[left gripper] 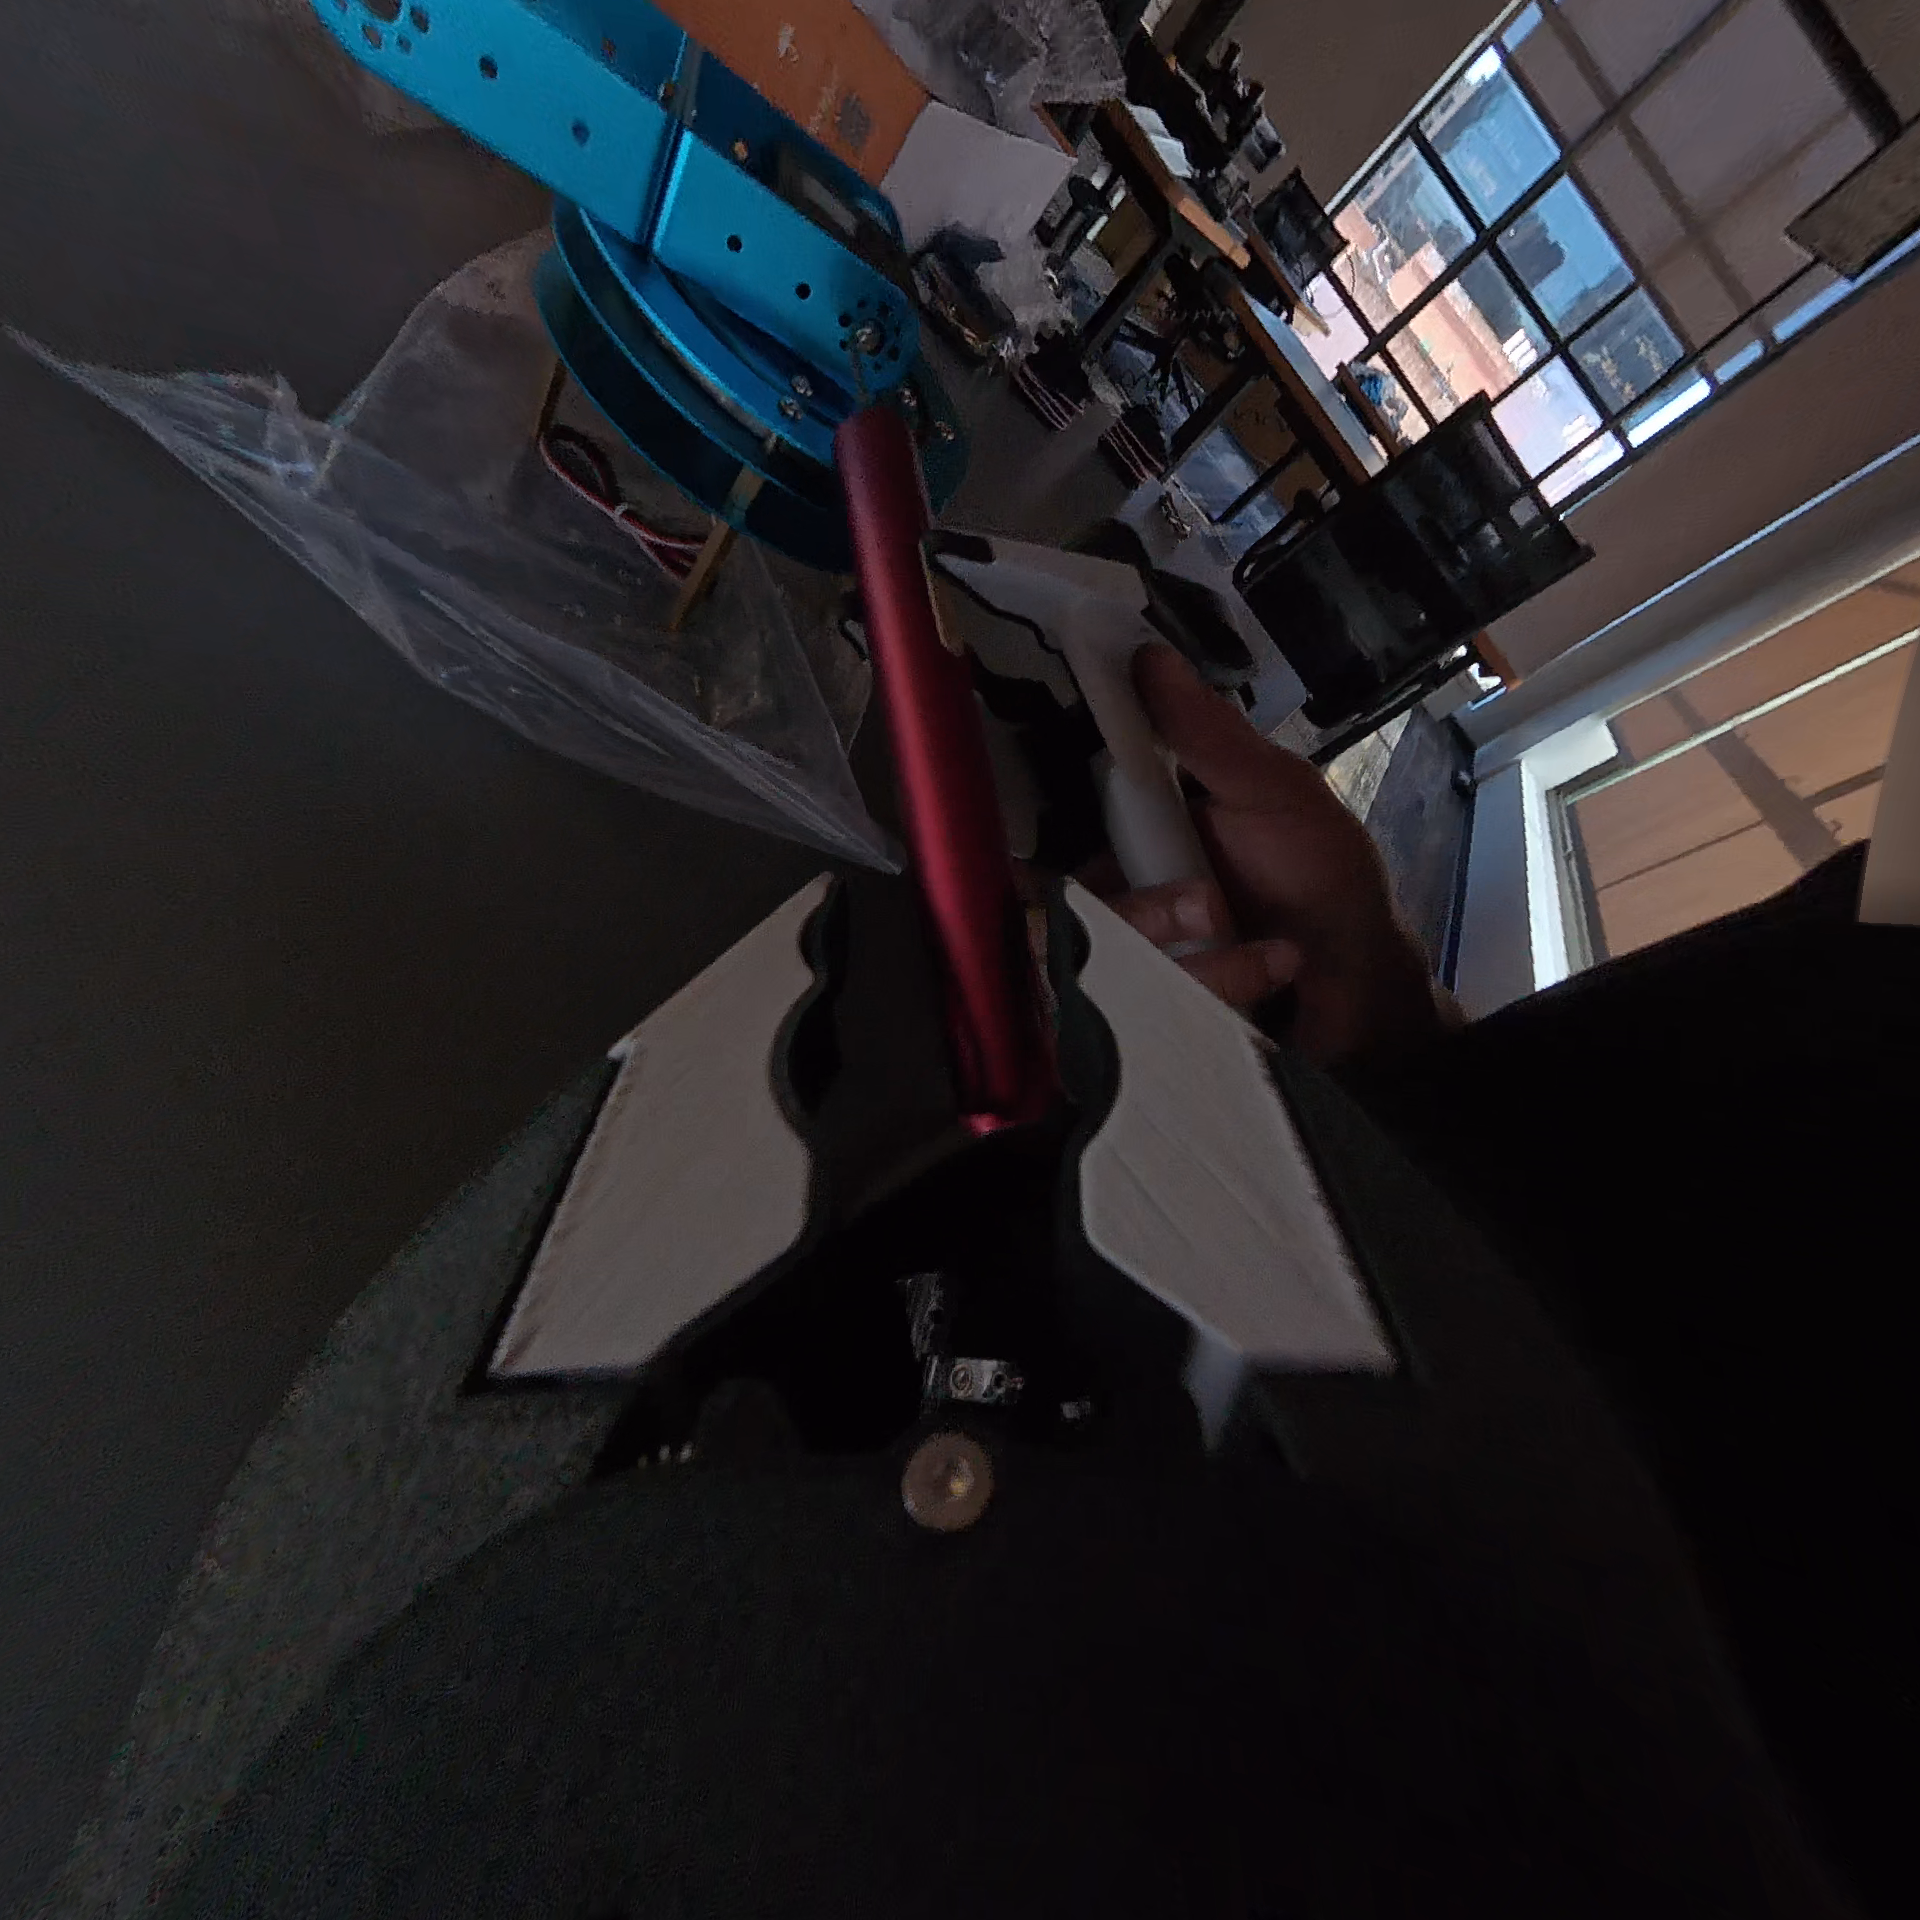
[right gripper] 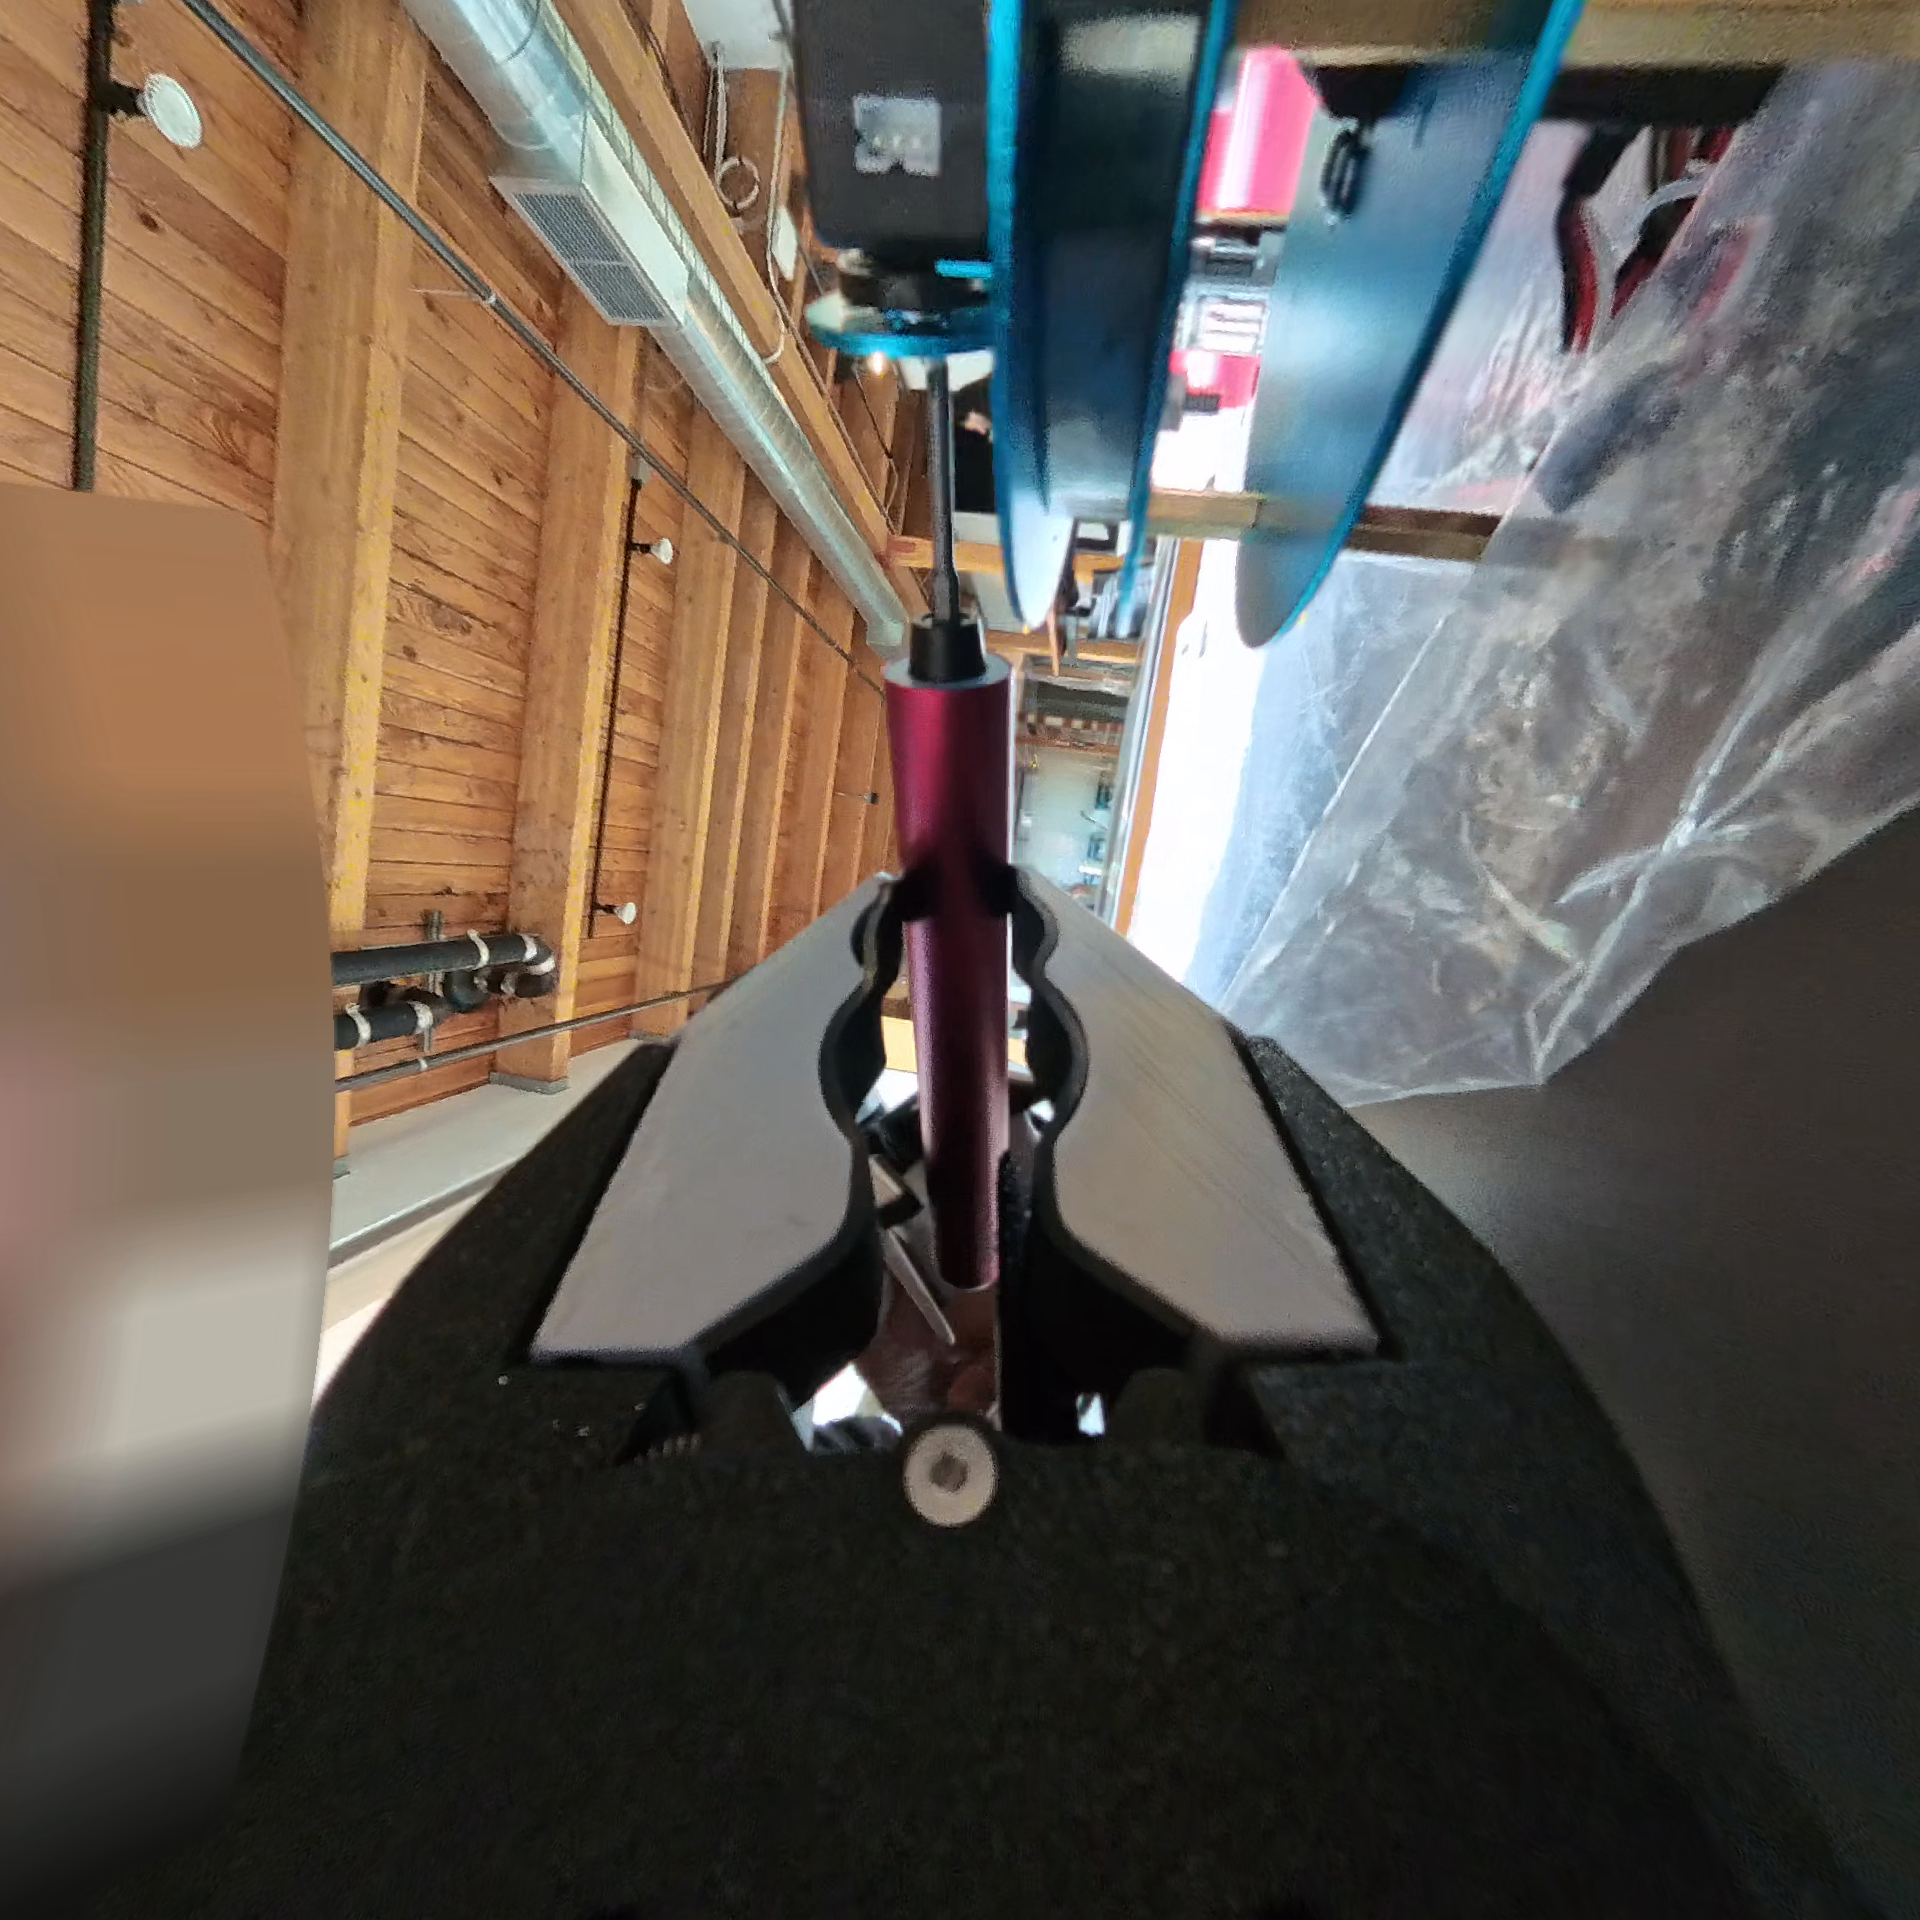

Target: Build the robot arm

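A red-handled screwdriver (left gripper: 935,727) points at a blue metal turntable assembly (left gripper: 727,343). My right gripper (right gripper: 953,894) is shut on the screwdriver's handle (right gripper: 951,790). The black bit (right gripper: 940,499) reaches up to a small blue bracket (right gripper: 904,332) beside the blue discs (right gripper: 1070,312). My left gripper (left gripper: 951,904) is open. Its fingers stand on either side of the handle's rear end, wider apart than the handle. The right gripper also shows in the left wrist view (left gripper: 951,603), clamped on the handle and held by a hand (left gripper: 1278,862).
A clear plastic bag (left gripper: 468,582) lies on the dark table (left gripper: 260,935) next to the blue assembly; it also shows in the right wrist view (right gripper: 1558,779). A black crate (left gripper: 1423,551) and cluttered benches stand by the windows. A wooden wall (right gripper: 468,727) is behind. About 7 cm separates my left fingertips from my right.
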{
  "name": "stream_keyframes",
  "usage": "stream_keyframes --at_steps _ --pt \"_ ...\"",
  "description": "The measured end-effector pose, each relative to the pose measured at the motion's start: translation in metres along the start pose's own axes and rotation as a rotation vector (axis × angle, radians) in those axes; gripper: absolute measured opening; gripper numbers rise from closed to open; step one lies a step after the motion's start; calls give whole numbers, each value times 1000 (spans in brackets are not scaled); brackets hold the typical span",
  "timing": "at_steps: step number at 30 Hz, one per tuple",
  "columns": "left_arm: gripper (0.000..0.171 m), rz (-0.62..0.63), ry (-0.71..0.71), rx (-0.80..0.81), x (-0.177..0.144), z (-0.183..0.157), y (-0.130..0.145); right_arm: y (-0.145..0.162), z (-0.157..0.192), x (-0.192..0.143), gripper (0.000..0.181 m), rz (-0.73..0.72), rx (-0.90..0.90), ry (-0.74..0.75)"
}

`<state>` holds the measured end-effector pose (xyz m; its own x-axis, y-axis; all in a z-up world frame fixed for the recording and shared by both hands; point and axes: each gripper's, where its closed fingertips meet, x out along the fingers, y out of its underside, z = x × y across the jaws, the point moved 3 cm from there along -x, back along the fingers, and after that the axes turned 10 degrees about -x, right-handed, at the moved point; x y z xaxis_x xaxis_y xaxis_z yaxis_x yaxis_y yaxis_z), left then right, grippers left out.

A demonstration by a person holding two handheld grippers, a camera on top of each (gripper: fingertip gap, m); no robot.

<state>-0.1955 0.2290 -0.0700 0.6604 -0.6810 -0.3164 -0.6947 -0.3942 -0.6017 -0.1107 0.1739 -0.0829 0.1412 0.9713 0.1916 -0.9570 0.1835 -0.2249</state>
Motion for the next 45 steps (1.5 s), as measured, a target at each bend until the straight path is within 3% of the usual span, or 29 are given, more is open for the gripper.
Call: stream_keyframes --at_steps 5,11,16,18,23,28,30,34,36,38,41,45 --pt "39 96 -47 187 -13 -4 -6 7 0 0 18 13 9 -9" --pt "39 160 47 114 -1 -6 4 6 -1 -1 19 5 -14 13" --pt "39 119 114 92 2 -4 -22 11 2 1 19 32 0 2" --pt "39 160 152 59 7 1 -31 15 3 3 19 51 -11 6" --pt "45 329 237 -21 18 -2 0 13 11 3 18 59 -40 -19" --pt "38 286 313 -98 34 -15 9 13 13 7 18 67 -72 -24" --pt "27 254 296 -128 39 -13 8 10 13 7 18 60 -86 -25" --pt "22 215 297 -192 45 -10 7 7 13 7 19 71 -136 -24" --pt "19 195 329 -232 45 -13 4 0 21 4 21 68 -219 -47" --pt "19 158 367 -284 43 -15 -1 -17 35 -5 35 23 -366 -68" --pt "19 89 399 -340 40 -14 -11 -37 60 -33 46 -41 -788 -18" --pt "19 -35 464 -455 40 -15 -30 -3 61 -50 78 48 -1334 221"
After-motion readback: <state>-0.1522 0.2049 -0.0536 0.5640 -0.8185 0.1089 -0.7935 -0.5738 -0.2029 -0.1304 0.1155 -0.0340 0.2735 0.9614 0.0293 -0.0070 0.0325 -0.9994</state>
